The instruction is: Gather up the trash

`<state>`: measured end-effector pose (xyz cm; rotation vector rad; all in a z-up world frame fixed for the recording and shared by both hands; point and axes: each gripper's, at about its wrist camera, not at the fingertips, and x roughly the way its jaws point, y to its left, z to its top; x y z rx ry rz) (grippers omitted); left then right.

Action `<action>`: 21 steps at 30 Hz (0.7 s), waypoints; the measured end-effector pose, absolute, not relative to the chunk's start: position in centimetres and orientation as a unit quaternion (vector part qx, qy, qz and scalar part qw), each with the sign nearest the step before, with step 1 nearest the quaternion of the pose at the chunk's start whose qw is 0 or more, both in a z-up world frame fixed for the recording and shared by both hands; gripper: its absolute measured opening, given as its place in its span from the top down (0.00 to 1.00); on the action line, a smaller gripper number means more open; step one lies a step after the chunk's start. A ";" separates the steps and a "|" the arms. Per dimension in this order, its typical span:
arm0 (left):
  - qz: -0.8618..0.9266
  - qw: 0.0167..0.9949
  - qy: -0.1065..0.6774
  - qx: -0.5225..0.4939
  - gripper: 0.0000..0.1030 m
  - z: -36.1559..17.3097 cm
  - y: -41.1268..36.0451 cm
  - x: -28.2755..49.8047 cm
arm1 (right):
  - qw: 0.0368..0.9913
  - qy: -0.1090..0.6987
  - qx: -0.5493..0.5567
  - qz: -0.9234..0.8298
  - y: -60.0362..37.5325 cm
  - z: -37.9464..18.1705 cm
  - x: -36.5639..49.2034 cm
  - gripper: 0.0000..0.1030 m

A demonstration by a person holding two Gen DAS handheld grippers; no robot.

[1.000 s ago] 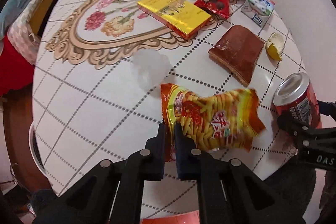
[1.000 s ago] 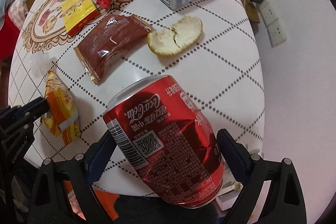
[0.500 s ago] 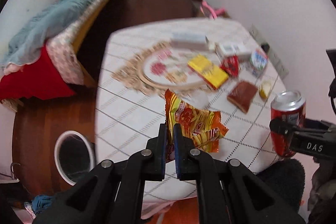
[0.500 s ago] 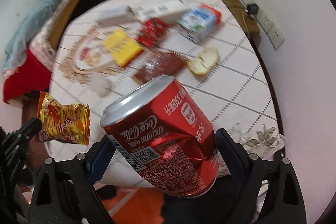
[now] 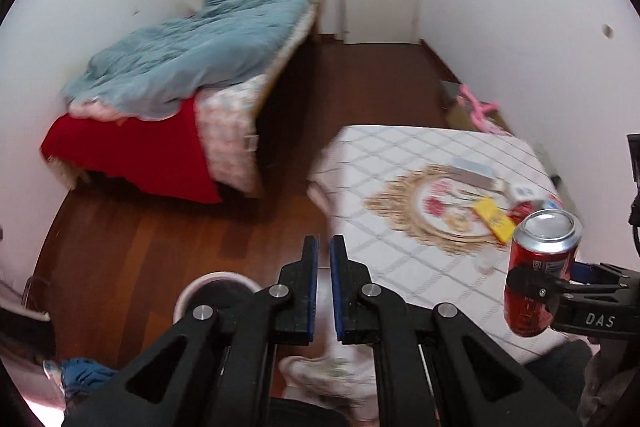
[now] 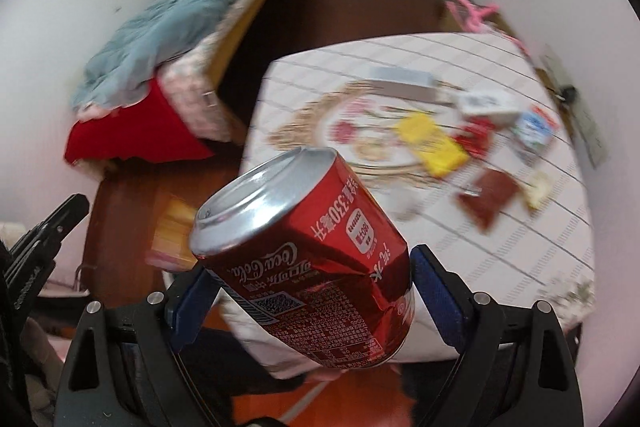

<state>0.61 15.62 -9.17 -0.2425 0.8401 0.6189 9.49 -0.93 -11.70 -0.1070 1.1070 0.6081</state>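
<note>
Only the right view shows a blurred, perhaps falling snack bag (image 6: 172, 235) beside the tool-gripped can (image 6: 312, 247).

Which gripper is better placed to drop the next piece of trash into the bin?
Right. The right gripper is shut on the dented red can, which is lifted off the table. The left gripper is near the bin but holds nothing between its fingers.

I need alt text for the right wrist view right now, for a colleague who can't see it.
The right tongs grip a dented red cola can, tilted and held in the air, filling the foreground. Behind it, blurred, a white patterned table carries a yellow box, a brown wrapper and a small carton; a bed stands at left.
</note>
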 end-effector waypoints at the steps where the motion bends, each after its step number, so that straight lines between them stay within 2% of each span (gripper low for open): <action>1: 0.306 0.855 0.400 -0.121 0.96 -9.6 17.0 -0.2 | 0.801 0.518 -0.053 0.296 1.0 -11.9 8.9 0.10; 5: 0.334 0.834 0.411 -0.152 0.96 -12.1 22.7 -3.6 | 0.780 0.526 -0.066 0.333 8.4 -14.1 6.8 0.10; 9: 0.327 0.812 0.435 -0.211 0.94 -17.0 26.7 -5.7 | 0.753 0.553 -0.054 0.352 14.0 -17.5 5.9 0.10; 15: 0.309 0.758 0.485 -0.308 0.94 -24.5 28.9 -6.7 | 0.739 0.591 -0.035 0.322 15.1 -21.8 7.8 0.11; 16: 0.310 0.755 0.487 -0.311 0.90 -25.0 28.6 -6.5 | 0.736 0.597 -0.034 0.317 15.0 -22.6 7.9 0.11; 18: 0.310 0.758 0.488 -0.302 0.65 -25.6 27.9 -6.1 | 0.737 0.601 -0.031 0.309 14.4 -23.1 8.2 0.11; 19: 0.307 0.761 0.485 -0.302 0.24 -25.7 27.7 -6.0 | 0.743 0.599 -0.031 0.298 13.6 -23.3 8.4 0.11; 20: 0.301 0.766 0.479 -0.305 0.03 -25.7 27.1 -5.6 | 0.747 0.598 -0.031 0.288 12.9 -23.6 8.9 0.11; 21: 0.299 0.771 0.472 -0.306 0.03 -25.6 26.9 -5.5 | 0.752 0.599 -0.029 0.274 11.6 -23.8 9.5 0.11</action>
